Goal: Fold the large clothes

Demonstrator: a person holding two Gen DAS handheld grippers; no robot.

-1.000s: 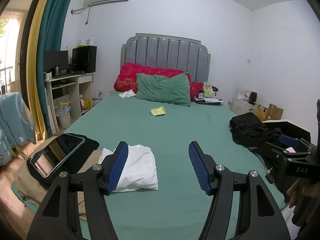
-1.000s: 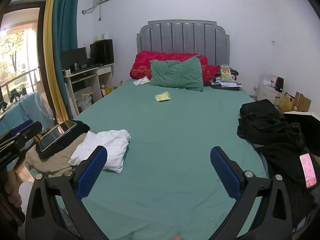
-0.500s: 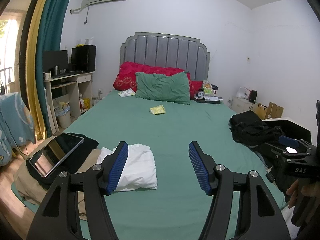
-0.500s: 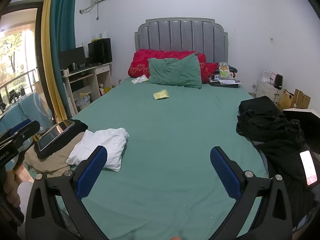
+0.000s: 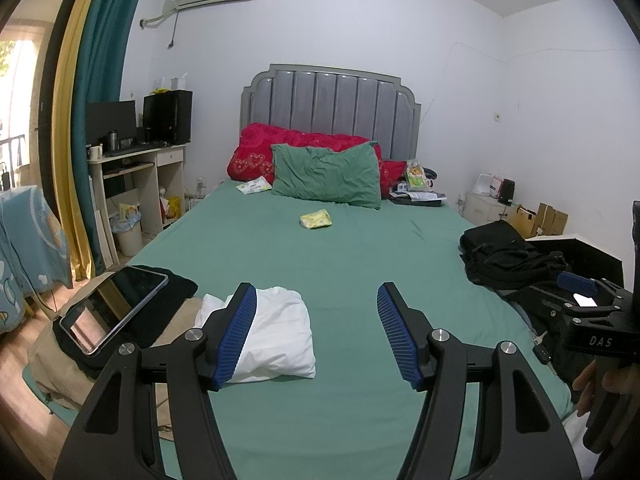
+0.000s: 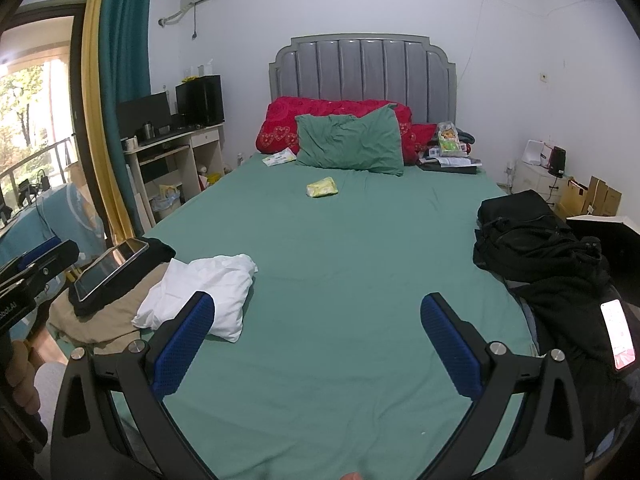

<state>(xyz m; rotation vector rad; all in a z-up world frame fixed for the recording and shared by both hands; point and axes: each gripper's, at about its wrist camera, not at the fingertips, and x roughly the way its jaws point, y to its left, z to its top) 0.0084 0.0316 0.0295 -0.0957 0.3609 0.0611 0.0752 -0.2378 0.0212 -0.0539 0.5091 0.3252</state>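
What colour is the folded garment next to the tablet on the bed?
White. The folded garment shows best in the left wrist view, lying on the green sheet.

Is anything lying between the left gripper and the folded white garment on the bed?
Nothing visible does. The left gripper is open and empty, with only bare green sheet beside the white garment.
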